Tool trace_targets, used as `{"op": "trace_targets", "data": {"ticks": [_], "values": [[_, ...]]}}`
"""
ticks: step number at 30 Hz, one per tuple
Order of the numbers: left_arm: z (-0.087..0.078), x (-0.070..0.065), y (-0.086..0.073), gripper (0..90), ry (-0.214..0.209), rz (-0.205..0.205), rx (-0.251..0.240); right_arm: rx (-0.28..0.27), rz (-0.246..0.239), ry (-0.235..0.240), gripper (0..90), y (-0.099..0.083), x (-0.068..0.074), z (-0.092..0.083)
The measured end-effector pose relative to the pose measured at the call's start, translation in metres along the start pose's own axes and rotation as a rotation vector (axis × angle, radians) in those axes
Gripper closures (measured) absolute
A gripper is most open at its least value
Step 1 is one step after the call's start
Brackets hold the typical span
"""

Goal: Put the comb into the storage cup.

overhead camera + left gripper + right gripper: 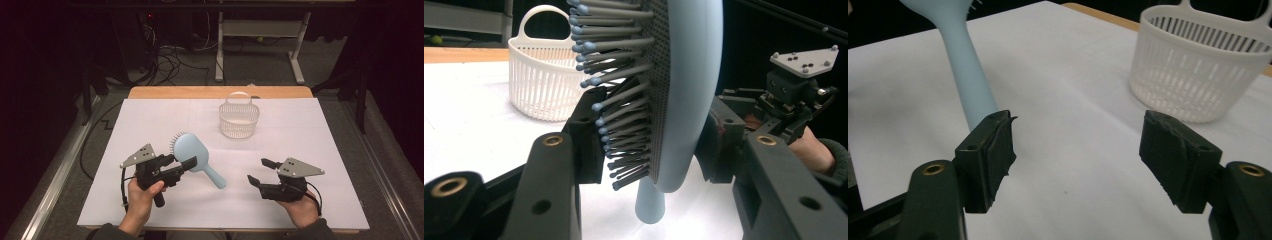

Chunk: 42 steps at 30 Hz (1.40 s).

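Left of centre in the high view, the left claw [186, 162] is clamped on the brush [189, 148] head. The right claw [259, 172] stands apart, empty. Keep the squeeze steady while carrying it to the basket [239, 120] at upper centre.

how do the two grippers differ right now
The left gripper is shut on the head of the light blue hairbrush; the right gripper stands open with nothing between its jaws. In the left gripper view one pad presses into the bristles and the other on the smooth back, while the right gripper's pads are bare. Both are black, hand-held, and carry a grey three-cornered plate.
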<state>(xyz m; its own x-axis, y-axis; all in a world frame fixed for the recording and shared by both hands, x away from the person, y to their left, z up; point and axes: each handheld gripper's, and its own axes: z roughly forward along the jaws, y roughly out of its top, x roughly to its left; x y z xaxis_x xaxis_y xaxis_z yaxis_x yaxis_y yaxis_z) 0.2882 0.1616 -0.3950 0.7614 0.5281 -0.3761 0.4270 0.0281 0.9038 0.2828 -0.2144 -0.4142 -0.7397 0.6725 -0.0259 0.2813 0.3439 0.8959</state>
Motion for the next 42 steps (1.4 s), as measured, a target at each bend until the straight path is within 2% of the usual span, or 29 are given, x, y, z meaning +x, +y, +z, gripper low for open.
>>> {"op": "trace_targets", "data": {"ticks": [7, 12, 16, 19, 23, 25, 29, 35, 42], "values": [[-0.002, -0.001, 0.004, 53.5, 0.011, 0.011, 0.004, -0.024, 0.031, -0.046, 29.6, -0.012, -0.014, -0.022], [-0.005, 0.002, 0.009, 53.5, 0.029, 0.003, -0.013, -0.052, 0.044, -0.096, 29.9, -0.025, -0.022, -0.037], [-0.006, 0.005, 0.012, 53.5, 0.035, -0.003, -0.020, -0.058, 0.096, -0.115, 29.2, -0.035, -0.033, -0.047], [-0.005, 0.006, 0.015, 53.5, 0.039, -0.001, -0.020, -0.069, 0.115, -0.135, 28.9, -0.044, -0.040, -0.051], [-0.001, 0.008, 0.022, 53.5, 0.047, 0.006, -0.019, -0.087, 0.155, -0.135, 25.9, -0.054, -0.047, -0.057], [0.001, 0.009, 0.025, 53.5, 0.041, 0.000, -0.021, -0.102, 0.168, -0.134, 25.4, -0.058, -0.051, -0.061], [0.007, 0.015, 0.032, 53.5, 0.026, -0.039, -0.025, -0.090, 0.181, -0.165, 24.6, -0.067, -0.055, -0.068], [0.018, 0.015, 0.044, 53.5, 0.046, 0.003, -0.008, -0.104, 0.215, -0.178, 24.4, -0.079, -0.059, -0.076], [0.035, 0.015, 0.057, 53.5, 0.066, 0.035, 0.009, -0.098, 0.211, -0.185, 24.4, -0.082, -0.059, -0.075]]}}
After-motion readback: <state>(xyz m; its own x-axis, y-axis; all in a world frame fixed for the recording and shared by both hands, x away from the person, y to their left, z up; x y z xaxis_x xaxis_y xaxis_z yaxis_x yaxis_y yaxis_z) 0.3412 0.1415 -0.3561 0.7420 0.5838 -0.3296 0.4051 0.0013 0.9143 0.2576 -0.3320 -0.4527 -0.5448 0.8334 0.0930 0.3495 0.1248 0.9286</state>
